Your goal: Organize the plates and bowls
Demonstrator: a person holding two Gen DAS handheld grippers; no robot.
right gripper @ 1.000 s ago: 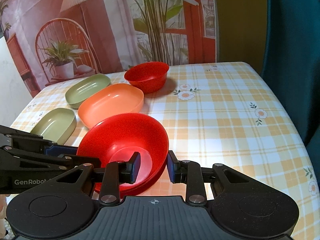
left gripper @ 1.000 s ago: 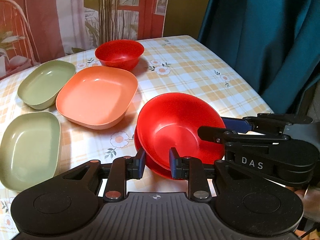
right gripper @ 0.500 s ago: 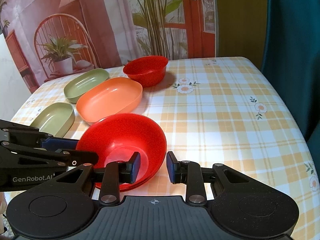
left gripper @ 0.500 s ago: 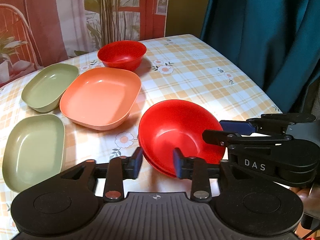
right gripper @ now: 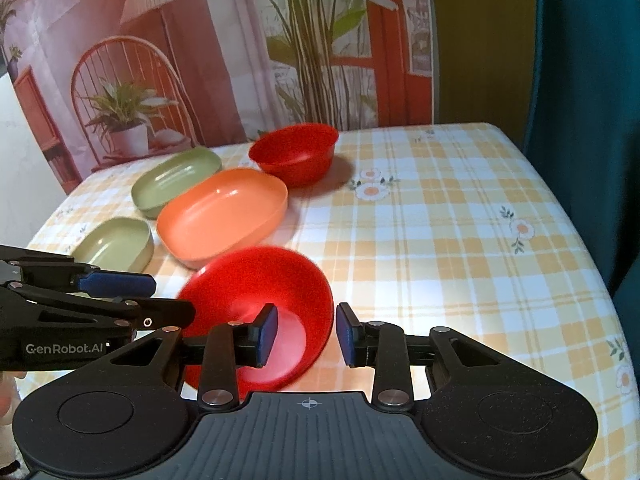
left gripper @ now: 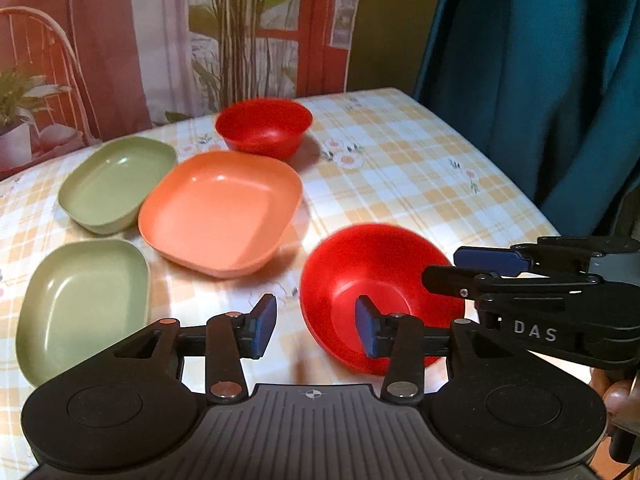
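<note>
little looks sorted: both the left gripper (left gripper: 316,326) and right gripper (right gripper: 306,336) are opening around the near red bowl (right gripper: 256,304), while the other dishes lie unstacked on the bench (right gripper: 440,240).

Left wrist view: rides the left tongs (left gripper: 311,326), angled down across the checked floral-cloth counter (left gripper: 400,184), close above it.
Right wrist view: rides the right tongs (right gripper: 306,334), same downward slant, from the right.
Cross-sight: each view catches the other tongs at its edge.
Shared: tilted glossy red plastic bowl (left gripper: 376,284) (right gripper: 260,304) nearest; orange rounded-square plastic plate (left gripper: 220,210) (right gripper: 222,212) beyond.
</note>
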